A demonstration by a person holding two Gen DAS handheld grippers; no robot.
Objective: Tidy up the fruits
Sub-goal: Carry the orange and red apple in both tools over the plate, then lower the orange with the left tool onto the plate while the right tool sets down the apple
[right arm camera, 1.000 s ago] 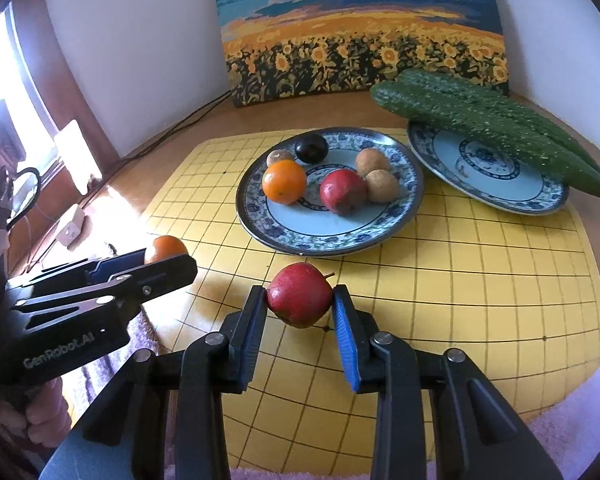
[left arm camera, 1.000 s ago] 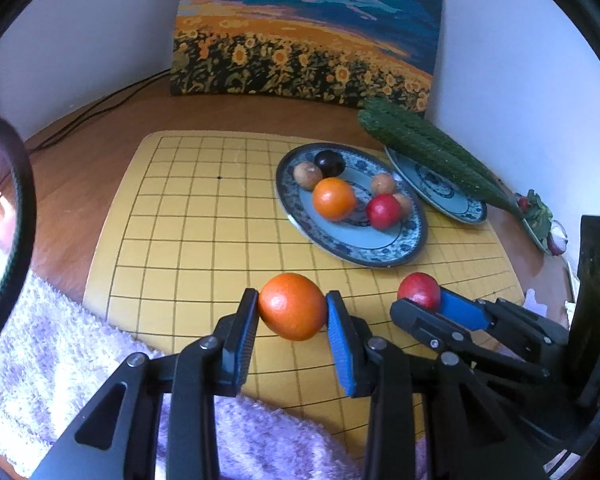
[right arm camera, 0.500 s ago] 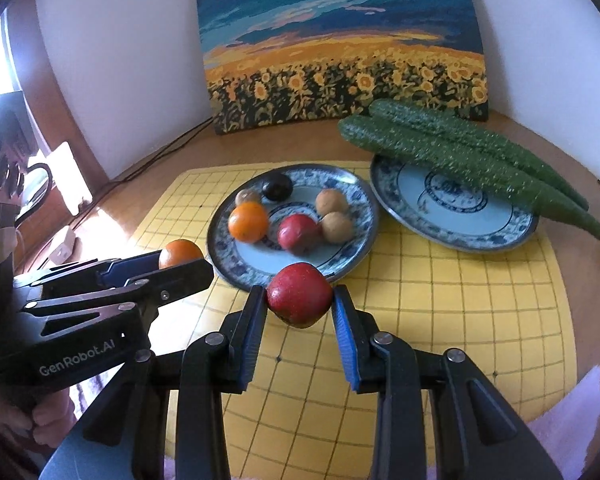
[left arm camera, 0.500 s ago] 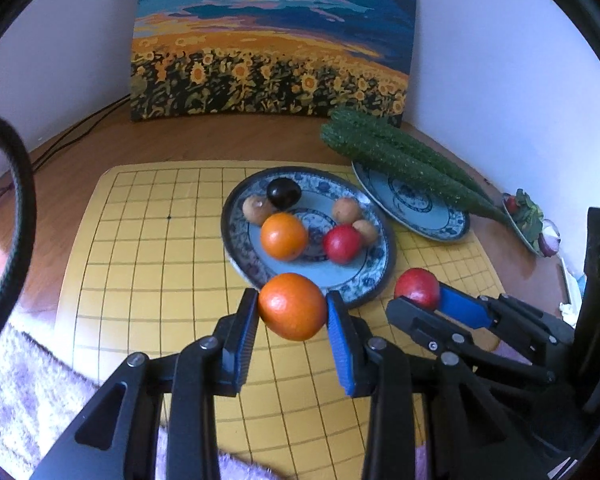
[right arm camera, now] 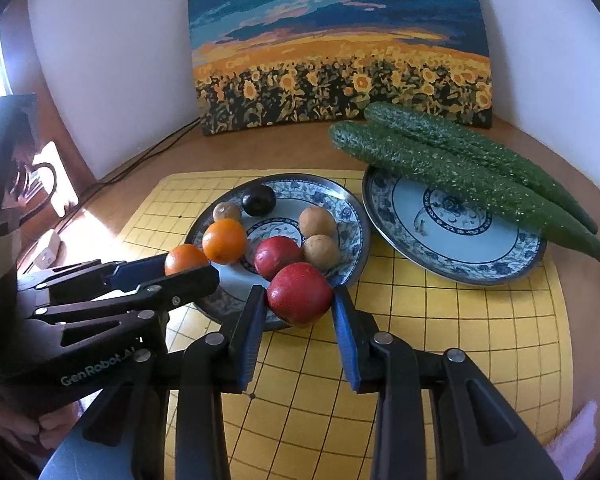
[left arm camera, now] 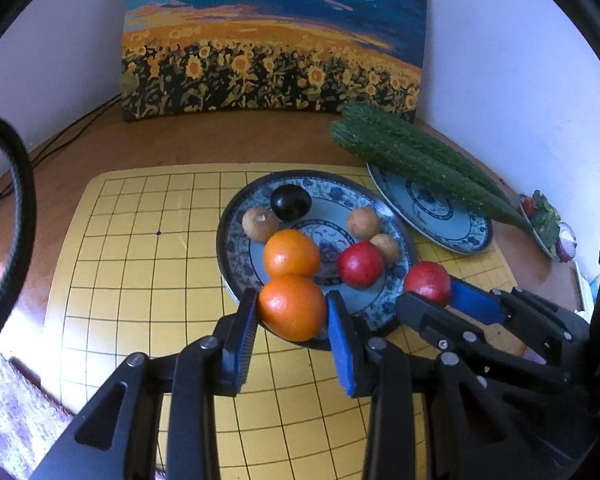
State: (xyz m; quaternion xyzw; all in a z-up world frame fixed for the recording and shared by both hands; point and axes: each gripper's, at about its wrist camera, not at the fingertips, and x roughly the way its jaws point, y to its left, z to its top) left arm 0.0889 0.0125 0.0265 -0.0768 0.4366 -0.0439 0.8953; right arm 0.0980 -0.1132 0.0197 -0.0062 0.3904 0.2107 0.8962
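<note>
Left claw is clamped on an orange, blue pads pressed to both its sides, held over the near rim of the fruit plate. Right claw is likewise closed around a red apple, also at that plate's near edge — the two claws sit side by side. On the fruit plate: a second orange, a second red apple, a dark plum and three small brown fruits; the nearest-left one touches the plum. Beside it stands a second patterned plate, with two cucumbers lying across its far rim. Both plates rest on a yellow grid board on the wooden desk. Sunflower painting leans against the wall behind.
</note>
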